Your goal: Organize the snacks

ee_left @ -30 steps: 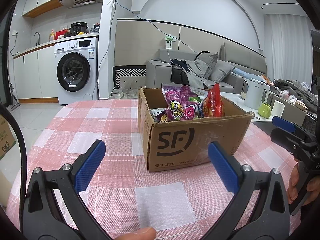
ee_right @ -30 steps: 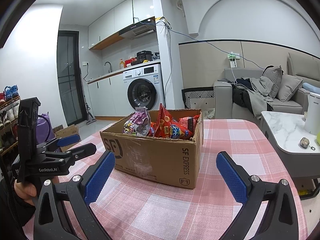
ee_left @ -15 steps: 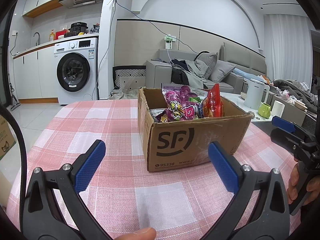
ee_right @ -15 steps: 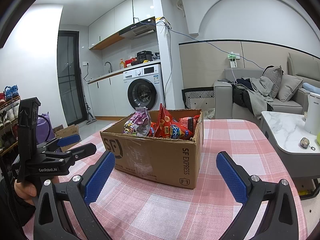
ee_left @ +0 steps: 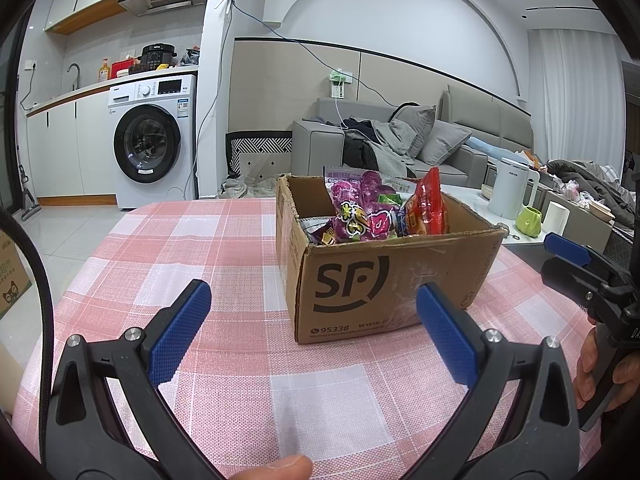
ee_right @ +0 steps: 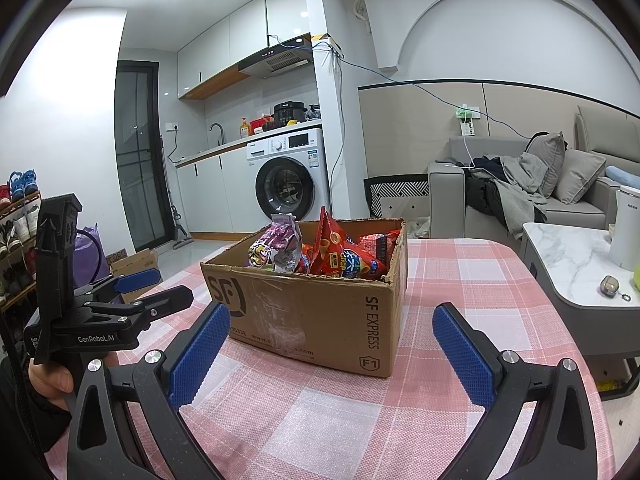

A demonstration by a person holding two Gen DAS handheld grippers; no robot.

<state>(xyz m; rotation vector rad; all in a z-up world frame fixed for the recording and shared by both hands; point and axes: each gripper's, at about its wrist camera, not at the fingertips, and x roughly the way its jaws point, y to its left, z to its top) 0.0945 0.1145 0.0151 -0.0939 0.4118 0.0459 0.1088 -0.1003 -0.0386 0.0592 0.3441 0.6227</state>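
A brown SF cardboard box [ee_left: 384, 284] stands on the pink checked tablecloth [ee_left: 192, 256], and it also shows in the right wrist view [ee_right: 312, 312]. It holds several snack bags: a purple bag [ee_left: 356, 212], a red bag [ee_left: 430, 208] and a red cone-snack bag [ee_right: 334, 250]. My left gripper [ee_left: 312, 328] is open and empty, short of the box's near side. My right gripper [ee_right: 332, 346] is open and empty, facing the box's front right corner. Each gripper shows at the edge of the other's view, the left gripper [ee_right: 148, 292] and the right gripper [ee_left: 568, 256].
A marble side table [ee_right: 576, 264] with a white kettle [ee_left: 512, 192] and a green cup [ee_left: 530, 222] stands right of the table. A grey sofa [ee_left: 400, 148] and a washing machine [ee_left: 154, 144] are behind. A shoe rack [ee_right: 16, 248] is far left.
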